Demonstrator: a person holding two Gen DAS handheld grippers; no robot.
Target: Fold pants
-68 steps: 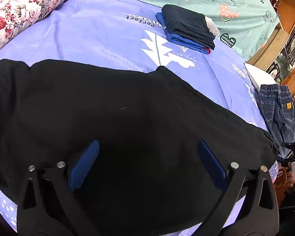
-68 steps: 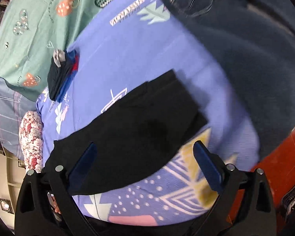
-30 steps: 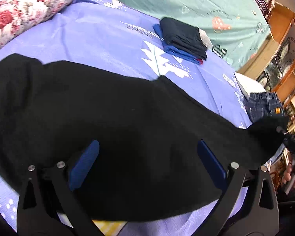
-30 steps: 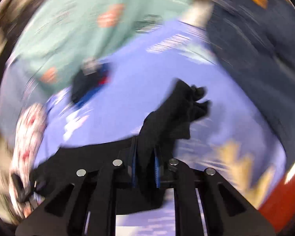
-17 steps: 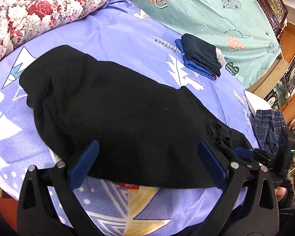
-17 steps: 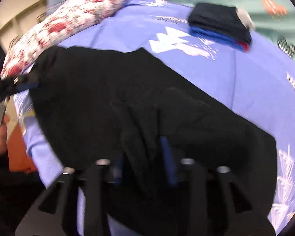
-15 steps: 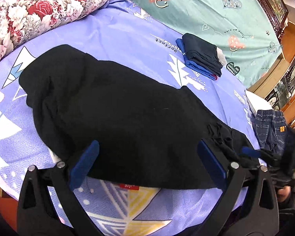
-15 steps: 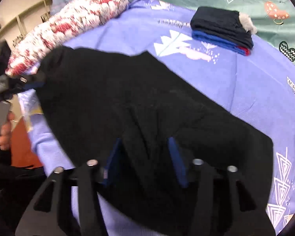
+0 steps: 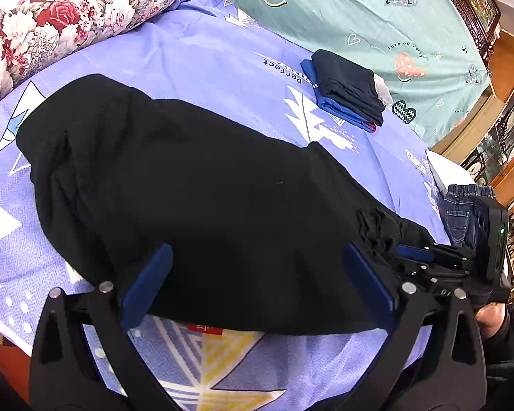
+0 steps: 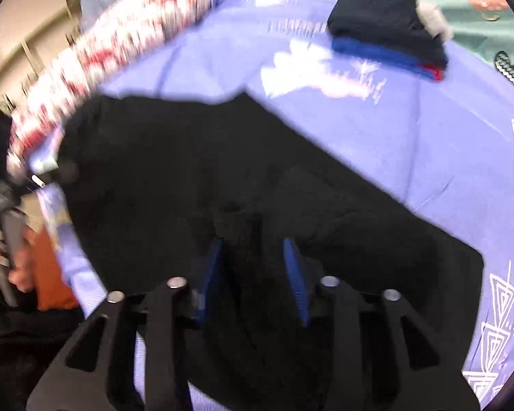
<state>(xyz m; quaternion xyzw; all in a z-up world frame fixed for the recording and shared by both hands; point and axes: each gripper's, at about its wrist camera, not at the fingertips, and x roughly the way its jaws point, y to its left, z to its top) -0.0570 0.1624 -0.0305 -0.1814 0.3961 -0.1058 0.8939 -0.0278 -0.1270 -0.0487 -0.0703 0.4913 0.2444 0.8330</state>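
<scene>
My right gripper [image 10: 253,274] points down at the bunched end of the black pants [image 9: 202,205]; its jaws have just been closing from a wider gap and now stand narrow, with a ridge of black cloth between the blue pads [image 10: 210,274] – the picture is blurred and I cannot tell whether they actually press on it. My left gripper [image 9: 257,284] stands wide, its blue pads hanging over the near hem with nothing gripped. From that side I see the right gripper's [image 9: 428,257] fingers reaching into the crumpled cloth at the pants' right end, with part of a hand [image 9: 493,315] behind it.

The pants lie across the purple bedsheet [image 9: 205,58], flat through the middle – rumpled at both ends, a red tag [image 9: 204,328] poking out under the near edge. Well apart, further up the bed, sits a folded stack of clothes [image 9: 346,89], dark on top of blue. A floral pillow [image 9: 68,13] lies at the far left, a pair of jeans [image 9: 462,209] at the right edge, and a teal sheet [image 9: 377,7] covers the far side
</scene>
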